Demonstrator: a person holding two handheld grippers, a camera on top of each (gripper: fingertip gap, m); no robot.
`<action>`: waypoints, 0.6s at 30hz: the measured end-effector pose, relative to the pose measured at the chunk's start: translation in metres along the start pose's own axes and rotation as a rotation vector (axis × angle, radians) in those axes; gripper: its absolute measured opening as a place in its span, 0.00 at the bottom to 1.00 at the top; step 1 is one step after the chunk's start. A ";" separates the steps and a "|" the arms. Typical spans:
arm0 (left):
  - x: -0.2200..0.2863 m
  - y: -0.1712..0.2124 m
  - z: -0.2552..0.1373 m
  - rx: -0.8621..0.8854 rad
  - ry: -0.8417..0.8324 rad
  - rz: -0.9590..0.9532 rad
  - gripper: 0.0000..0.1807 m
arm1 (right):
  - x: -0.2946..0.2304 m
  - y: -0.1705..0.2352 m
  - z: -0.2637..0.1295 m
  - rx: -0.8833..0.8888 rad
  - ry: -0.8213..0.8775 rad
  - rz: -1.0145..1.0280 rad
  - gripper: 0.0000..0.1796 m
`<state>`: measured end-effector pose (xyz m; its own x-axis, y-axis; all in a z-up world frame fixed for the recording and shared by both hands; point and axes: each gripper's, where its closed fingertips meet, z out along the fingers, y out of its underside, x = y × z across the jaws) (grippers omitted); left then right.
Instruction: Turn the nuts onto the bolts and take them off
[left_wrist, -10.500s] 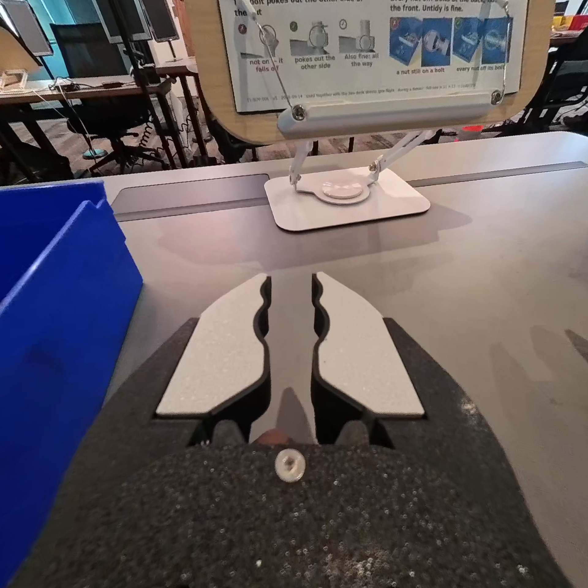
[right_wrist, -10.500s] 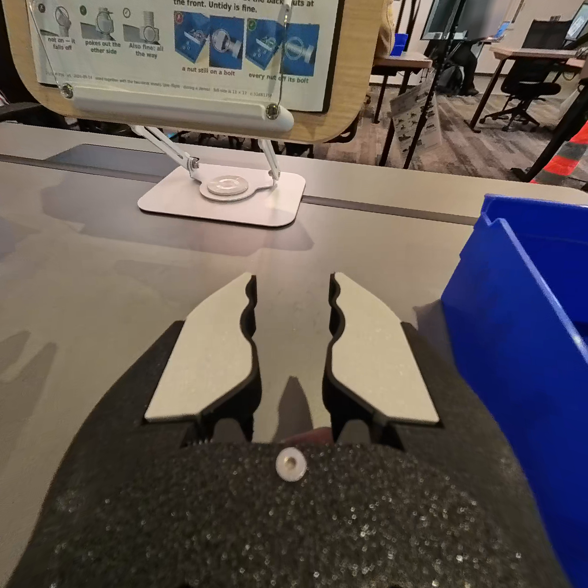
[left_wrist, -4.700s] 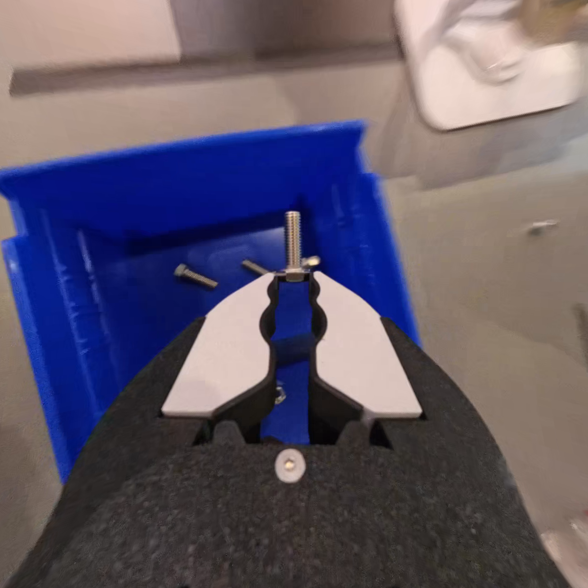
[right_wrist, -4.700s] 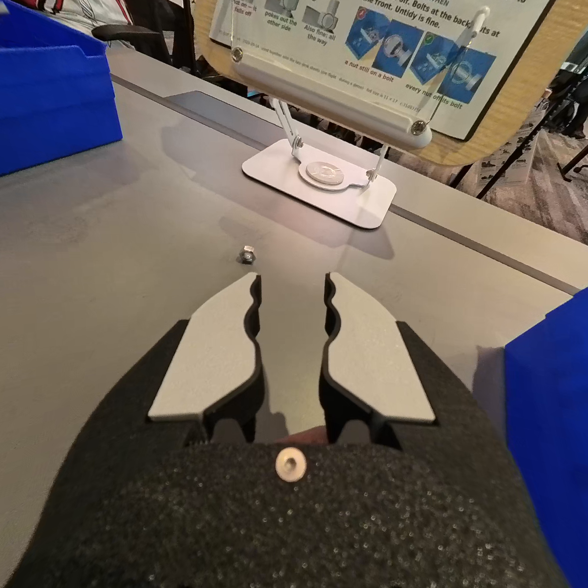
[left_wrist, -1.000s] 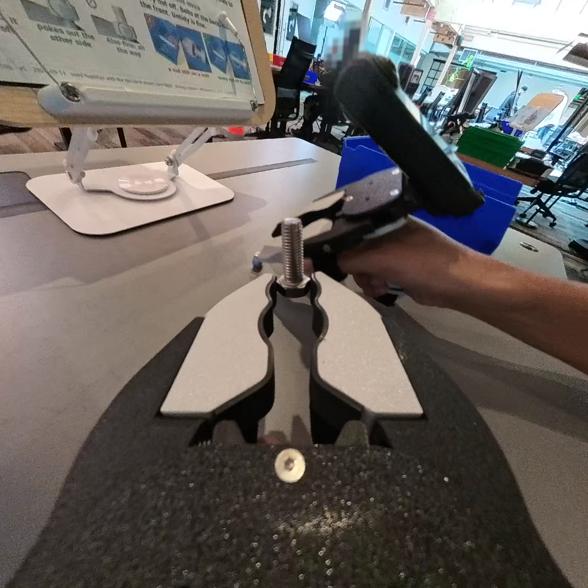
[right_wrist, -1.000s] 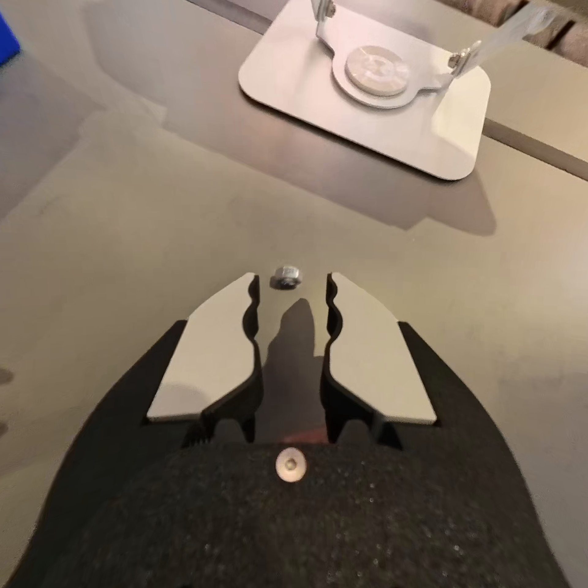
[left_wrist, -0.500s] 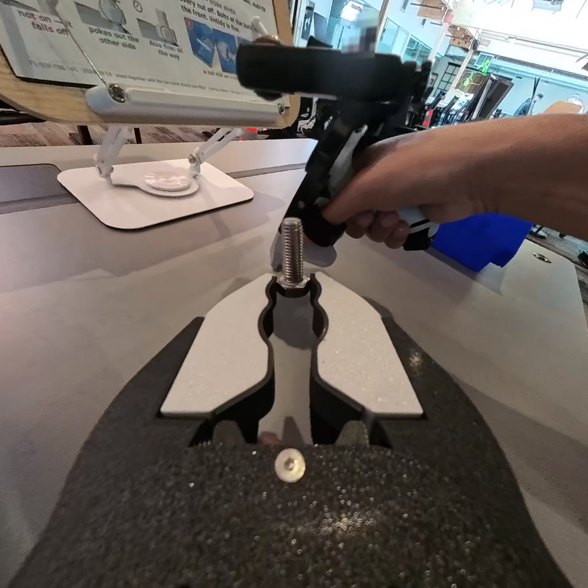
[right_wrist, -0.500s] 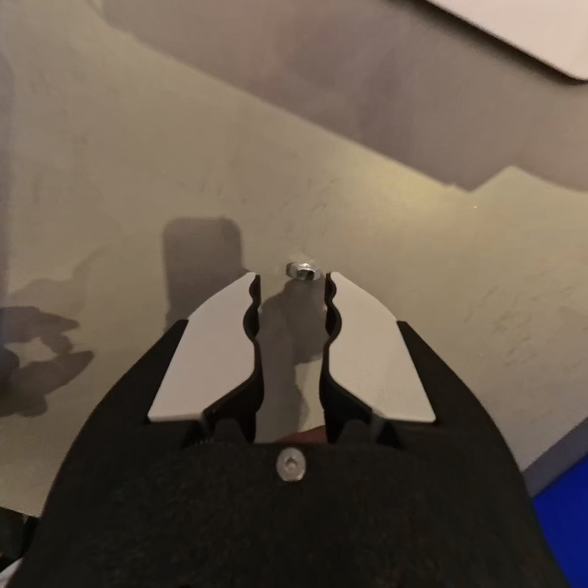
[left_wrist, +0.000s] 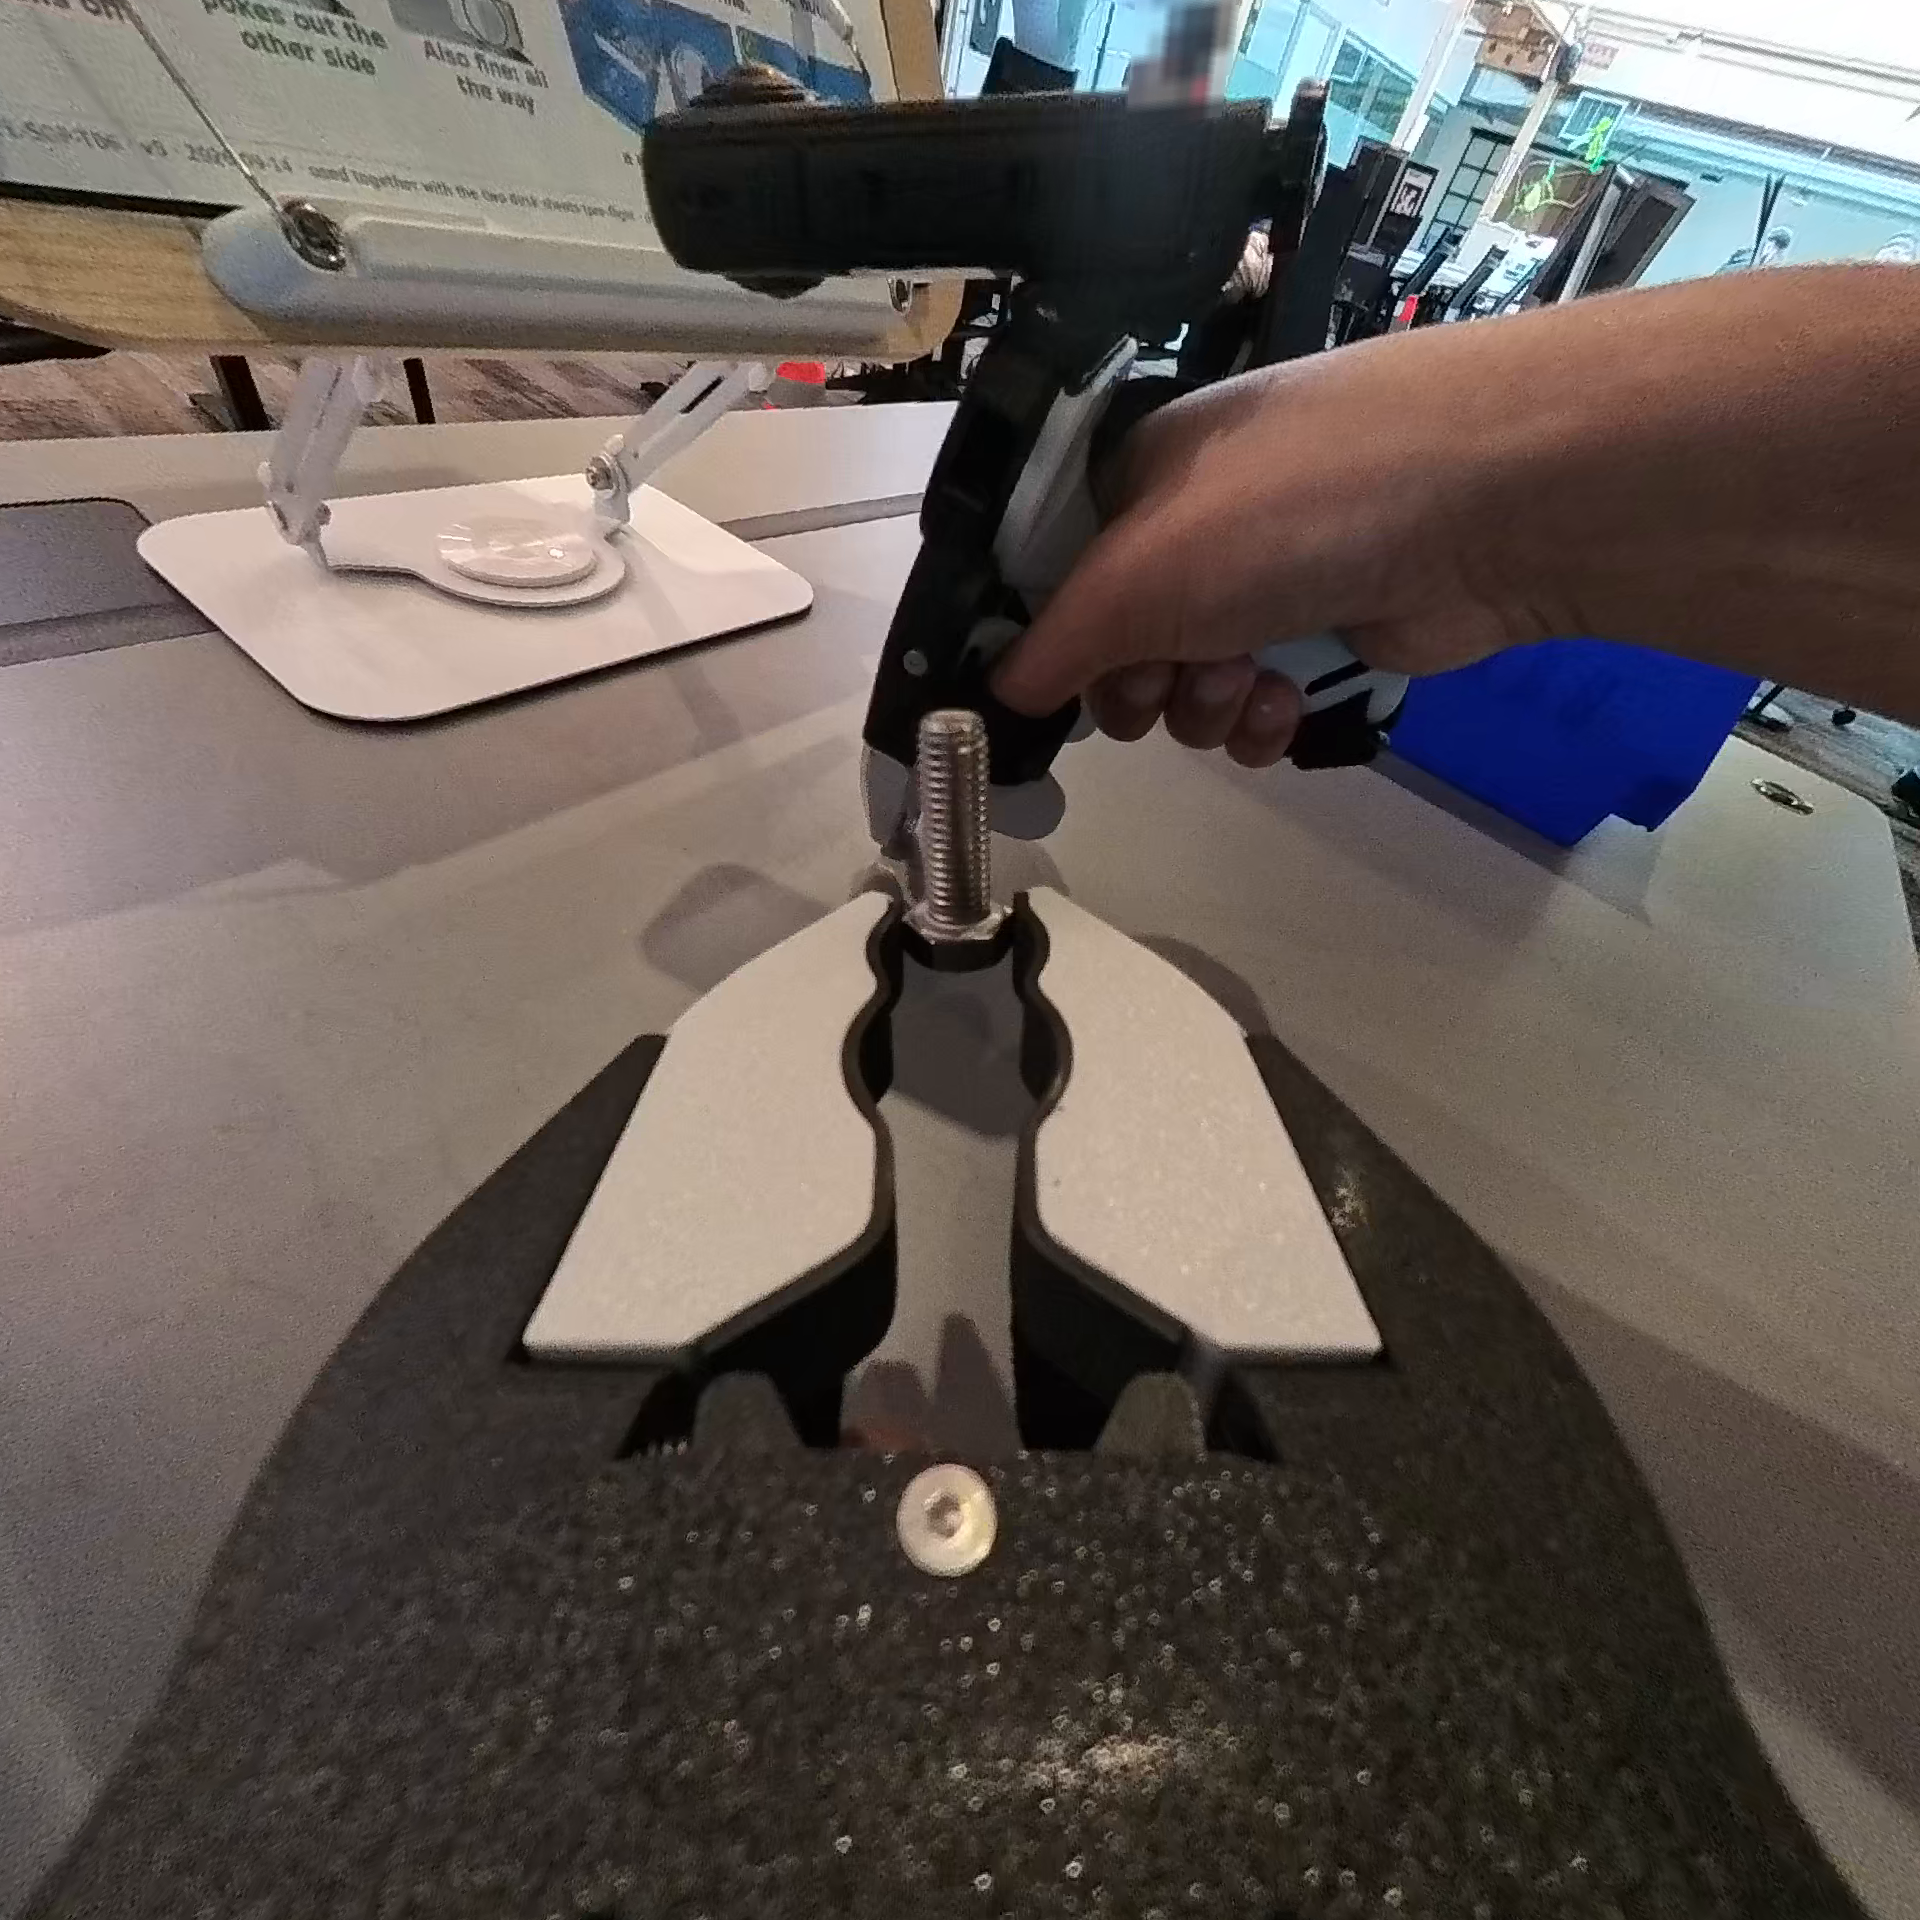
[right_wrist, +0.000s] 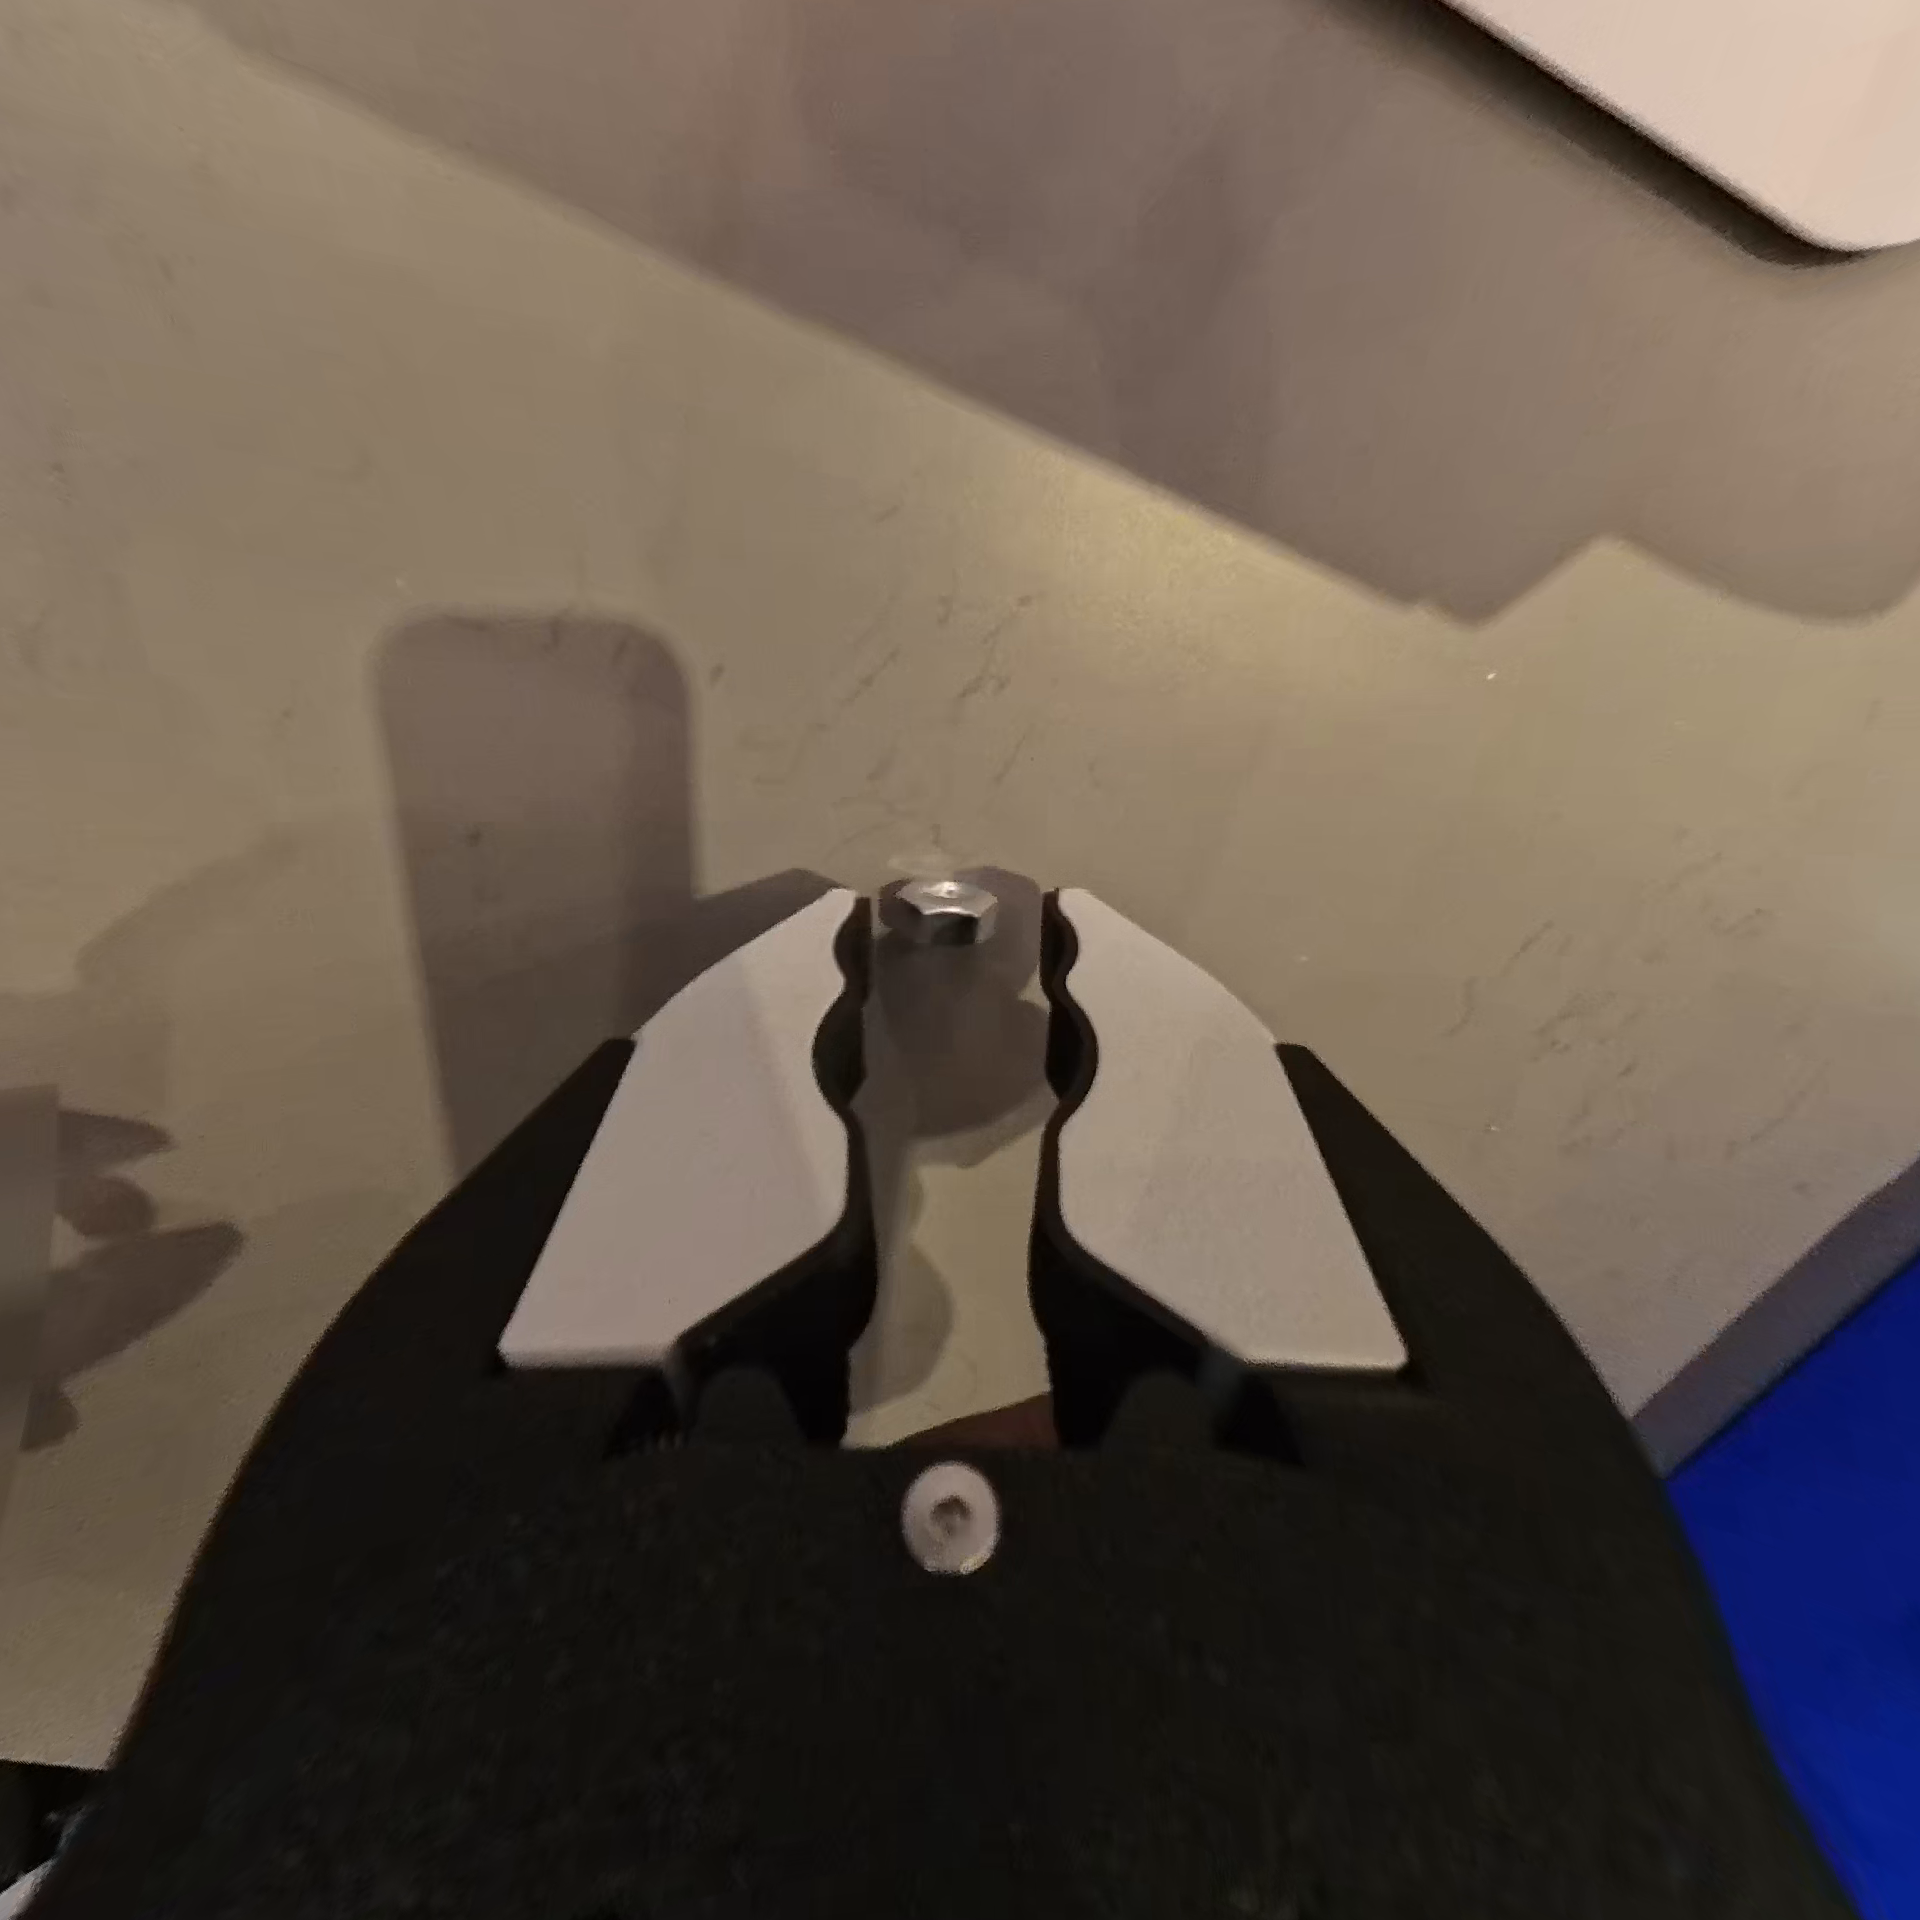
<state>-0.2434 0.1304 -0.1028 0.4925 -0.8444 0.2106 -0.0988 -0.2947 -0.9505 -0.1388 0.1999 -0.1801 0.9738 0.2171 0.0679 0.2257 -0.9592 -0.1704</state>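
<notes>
Printed instruction sheet (left_wrist: 436, 94) on wooden board (left_wrist: 104, 281), upper left of left wrist view, propped on white stand (left_wrist: 478, 613) on worktop (left_wrist: 312, 935): black captions under small diagrams, line of fine print along lower edge. Dark signs (left_wrist: 1418, 192) far behind, illegible. Right wrist view: nothing readable.

Right claw (right_wrist: 948, 914) tips flank the nut (right_wrist: 937, 912), but we can't tell if they touch it; the frame is soft there. In the left wrist view the bolt (left_wrist: 952, 821) hides the right claw's tips and the nut. Bolt head sits sunk between the left claw (left_wrist: 952, 935) tips, mostly hidden. Blue bin (left_wrist: 1579, 727) is half covered by the hand (left_wrist: 1247, 582); instruction board (left_wrist: 416, 135) is cut off at the top edge.
</notes>
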 end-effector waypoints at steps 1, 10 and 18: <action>0.000 0.000 0.000 -0.002 0.001 0.001 0.11 | 0.000 0.000 0.000 0.001 0.003 -0.005 0.17; -0.001 -0.002 -0.001 0.005 -0.001 -0.002 0.11 | 0.011 0.000 -0.005 0.078 -0.024 0.002 0.18; 0.002 -0.002 -0.001 0.003 0.001 0.018 0.11 | -0.002 -0.004 -0.012 0.415 -0.196 -0.021 0.21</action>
<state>-0.2433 0.1291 -0.1004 0.4901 -0.8499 0.1936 -0.1053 -0.2782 -0.9547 -0.1420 0.2007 -0.1676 0.9468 0.3041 -0.1054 0.1983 -0.8091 -0.5532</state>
